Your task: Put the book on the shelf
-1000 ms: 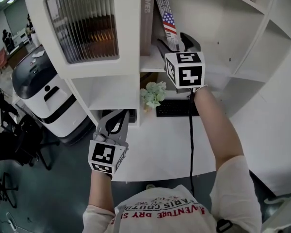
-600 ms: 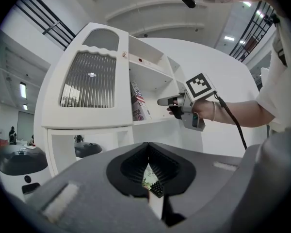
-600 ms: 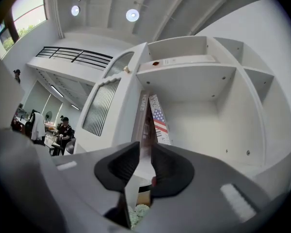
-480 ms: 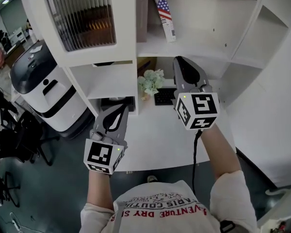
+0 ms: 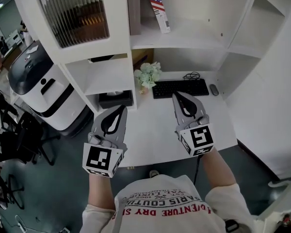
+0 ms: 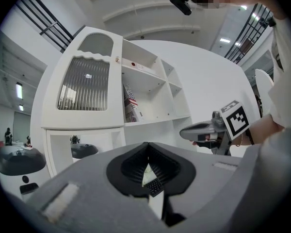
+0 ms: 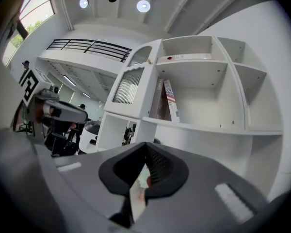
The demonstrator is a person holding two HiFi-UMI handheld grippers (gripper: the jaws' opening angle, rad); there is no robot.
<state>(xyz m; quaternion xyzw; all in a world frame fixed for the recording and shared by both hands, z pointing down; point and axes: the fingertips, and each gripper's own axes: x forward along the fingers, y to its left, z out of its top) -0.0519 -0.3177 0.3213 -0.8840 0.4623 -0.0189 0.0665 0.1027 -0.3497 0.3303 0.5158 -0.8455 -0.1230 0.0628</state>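
The book with a stars-and-stripes cover [image 5: 157, 6] stands on the upper shelf [image 5: 184, 35], leaning left against a tall grey-brown book [image 5: 134, 8]. It also shows as the flag-cover book [image 6: 131, 103] in the left gripper view and as the flag-cover book [image 7: 170, 101] in the right gripper view. My right gripper [image 5: 178, 97] is shut and empty, low over the white desk [image 5: 150, 135], well below the shelf. My left gripper [image 5: 120, 108] is shut and empty too, level with it over the desk's left edge. Each gripper view shows its own jaws meeting with nothing between them.
A black keyboard [image 5: 180, 88], a mouse [image 5: 213, 89] and a small potted plant [image 5: 146, 74] sit at the back of the desk. A ribbed glass cabinet door [image 5: 72, 13] is at upper left, with open cubbies below it. A white and black machine [image 5: 39, 86] stands on the floor at left.
My right gripper has come away from the flag-cover book on the shelf and dropped down over the desk, jaws now together. The book stays leaning on the shelf. The left gripper barely moved.
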